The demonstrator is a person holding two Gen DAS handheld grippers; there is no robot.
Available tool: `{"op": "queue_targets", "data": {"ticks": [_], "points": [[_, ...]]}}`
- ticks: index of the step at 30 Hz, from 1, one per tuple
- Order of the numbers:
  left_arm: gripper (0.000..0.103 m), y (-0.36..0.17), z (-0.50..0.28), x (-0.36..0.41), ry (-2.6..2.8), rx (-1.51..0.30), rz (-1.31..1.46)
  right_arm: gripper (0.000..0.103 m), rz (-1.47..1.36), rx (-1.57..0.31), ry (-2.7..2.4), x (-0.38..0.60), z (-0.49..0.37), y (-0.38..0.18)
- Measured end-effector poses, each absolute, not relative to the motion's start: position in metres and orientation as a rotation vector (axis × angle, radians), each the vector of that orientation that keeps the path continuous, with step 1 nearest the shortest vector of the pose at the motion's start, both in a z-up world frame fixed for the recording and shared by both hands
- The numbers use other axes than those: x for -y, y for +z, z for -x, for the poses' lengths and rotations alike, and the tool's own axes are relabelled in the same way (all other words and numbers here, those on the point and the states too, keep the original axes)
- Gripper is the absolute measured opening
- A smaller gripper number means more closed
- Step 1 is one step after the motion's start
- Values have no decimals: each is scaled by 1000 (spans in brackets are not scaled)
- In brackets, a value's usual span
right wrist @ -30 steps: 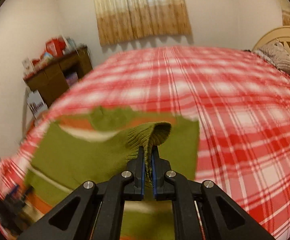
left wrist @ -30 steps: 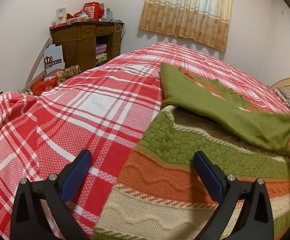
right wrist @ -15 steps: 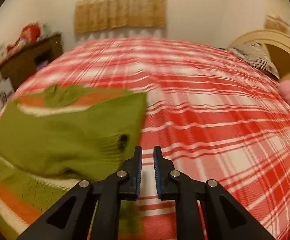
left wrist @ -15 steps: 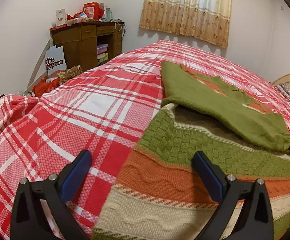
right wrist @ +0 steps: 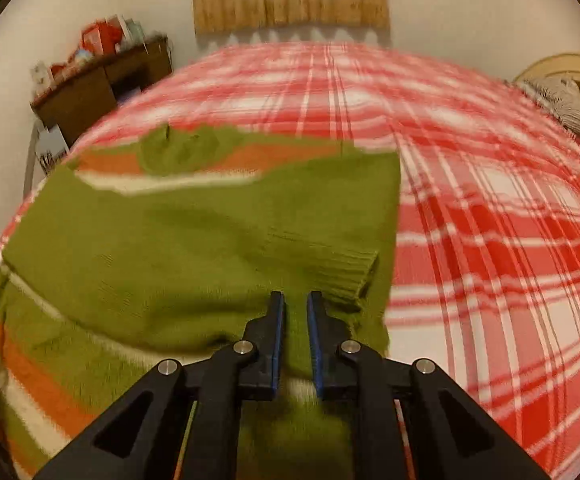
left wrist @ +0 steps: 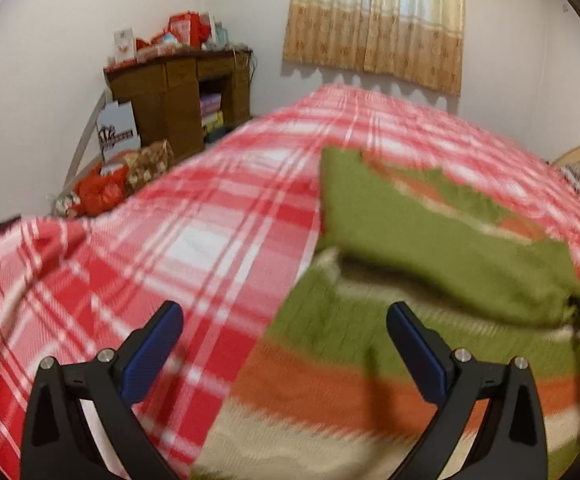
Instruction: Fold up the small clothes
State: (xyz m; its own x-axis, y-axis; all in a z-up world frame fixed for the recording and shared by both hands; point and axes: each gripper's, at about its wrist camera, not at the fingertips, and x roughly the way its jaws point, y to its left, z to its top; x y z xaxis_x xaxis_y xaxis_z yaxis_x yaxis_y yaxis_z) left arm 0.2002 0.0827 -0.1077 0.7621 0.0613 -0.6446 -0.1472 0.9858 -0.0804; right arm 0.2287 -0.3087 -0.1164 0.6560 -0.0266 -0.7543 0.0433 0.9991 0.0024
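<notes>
A small knit sweater (left wrist: 370, 368) with green, orange and cream stripes lies on the red plaid bedspread (left wrist: 194, 248). Its green sleeve (left wrist: 430, 248) is folded across the body. My left gripper (left wrist: 284, 320) is open and empty above the sweater's left hem edge. In the right wrist view the sweater (right wrist: 162, 264) fills the left half, and the sleeve cuff (right wrist: 350, 276) lies just ahead of my right gripper (right wrist: 295, 300). Its jaws stand a narrow gap apart and hold nothing.
A brown wooden desk (left wrist: 178, 96) with boxes on top stands at the far left wall, with bags (left wrist: 102, 192) on the floor beside the bed. A curtain (left wrist: 374, 24) hangs on the back wall. A headboard and pillow (right wrist: 570, 100) are at the right.
My right gripper let go of the green sleeve cuff, which now lies flat across the sweater, and the gripper sits just behind it. My left gripper stayed open and shifted slightly.
</notes>
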Motion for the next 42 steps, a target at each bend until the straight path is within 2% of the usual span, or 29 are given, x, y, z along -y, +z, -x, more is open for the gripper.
{"op": "queue_targets", "data": {"ticks": [3, 6, 8, 9, 10, 12, 14, 15, 16, 18, 23, 25, 29, 34, 38, 40, 42], "points": [[103, -93, -220, -67, 99, -673, 100, 12, 2, -859, -27, 311, -235, -112], [103, -99, -240, -57, 128, -678, 21, 15, -83, -770, -57, 334, -220, -90], [103, -120, -258, -64, 173, -766, 19, 35, -121, -730, -99, 352, -209, -79], [103, -125, -263, -67, 190, -795, 26, 51, -132, -721, -98, 356, -207, -77], [103, -134, -268, -77, 186, -845, 85, 52, -137, -714, -78, 358, -205, -75], [103, -134, -267, -88, 179, -840, 148, 51, -92, -728, -54, 352, -207, -74], [103, -136, -267, -89, 197, -845, 124, 38, -31, -761, -25, 339, -215, -79], [103, -136, -266, -87, 200, -844, 117, 22, -14, -793, -9, 334, -219, -85], [103, -136, -266, -87, 201, -842, 112, 20, 12, -838, -8, 328, -227, -96], [103, -137, -266, -90, 196, -844, 120, 19, 74, -892, -53, 325, -244, -118], [103, -137, -266, -85, 199, -843, 119, 19, 99, -869, -146, 347, -267, -118], [103, -137, -270, -83, 200, -843, 122, 30, 39, -871, -126, 362, -266, -118], [103, -137, -269, -84, 200, -839, 120, 32, -96, -856, -147, 379, -244, -109], [103, -137, -269, -83, 200, -836, 122, 32, -61, -740, -54, 341, -207, -83], [103, -137, -268, -84, 195, -835, 126, 33, 67, -790, 33, 294, -218, -94], [103, -137, -267, -84, 187, -838, 126, 33, 66, -886, 49, 290, -226, -115], [103, -137, -267, -84, 178, -840, 122, 34, 13, -869, 67, 300, -217, -118]]}}
